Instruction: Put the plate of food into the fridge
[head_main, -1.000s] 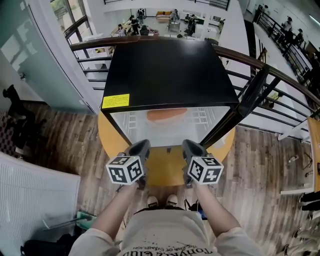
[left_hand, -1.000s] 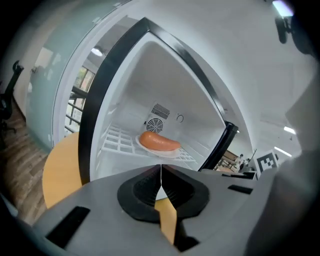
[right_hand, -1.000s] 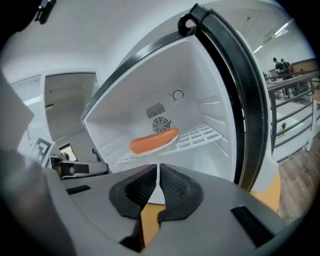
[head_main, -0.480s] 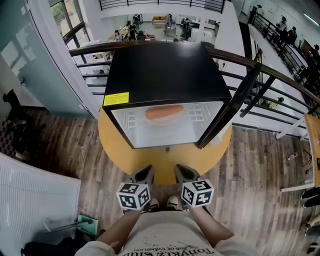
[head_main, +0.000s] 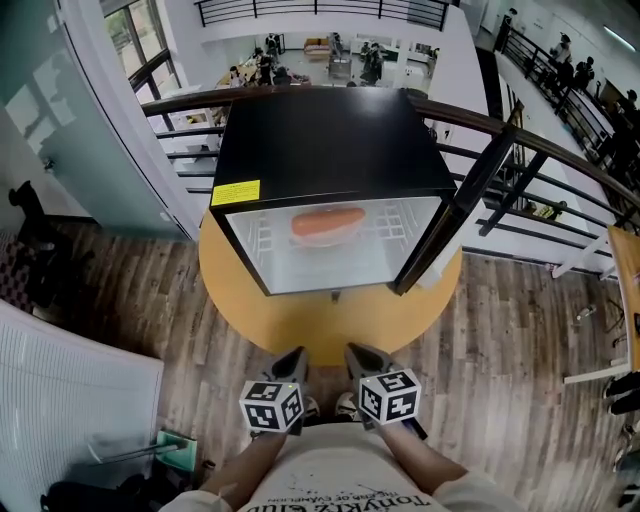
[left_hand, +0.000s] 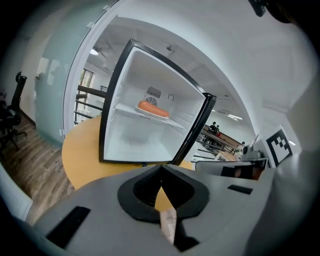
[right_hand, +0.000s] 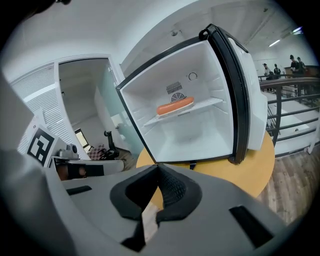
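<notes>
A small black fridge (head_main: 330, 150) stands on a round yellow table (head_main: 330, 320) with its door (head_main: 452, 222) swung open to the right. On its wire shelf lies the plate of food (head_main: 327, 225), an orange sausage-like piece on a pale plate, also seen on the shelf in the left gripper view (left_hand: 153, 108) and the right gripper view (right_hand: 175, 106). My left gripper (head_main: 293, 357) and right gripper (head_main: 355, 353) hang side by side near my body, off the table's near edge. Both are shut and hold nothing; the jaws meet in each gripper view (left_hand: 161, 169) (right_hand: 158, 169).
A dark railing (head_main: 520, 135) curves behind and to the right of the fridge. Wooden floor (head_main: 520, 330) surrounds the table. A white slatted panel (head_main: 70, 390) stands at the left, with a green object (head_main: 175, 445) on the floor beside it.
Both grippers have drawn back from the fridge opening, over the table, to my body. The plate of food has stayed on the shelf, and the door stays open.
</notes>
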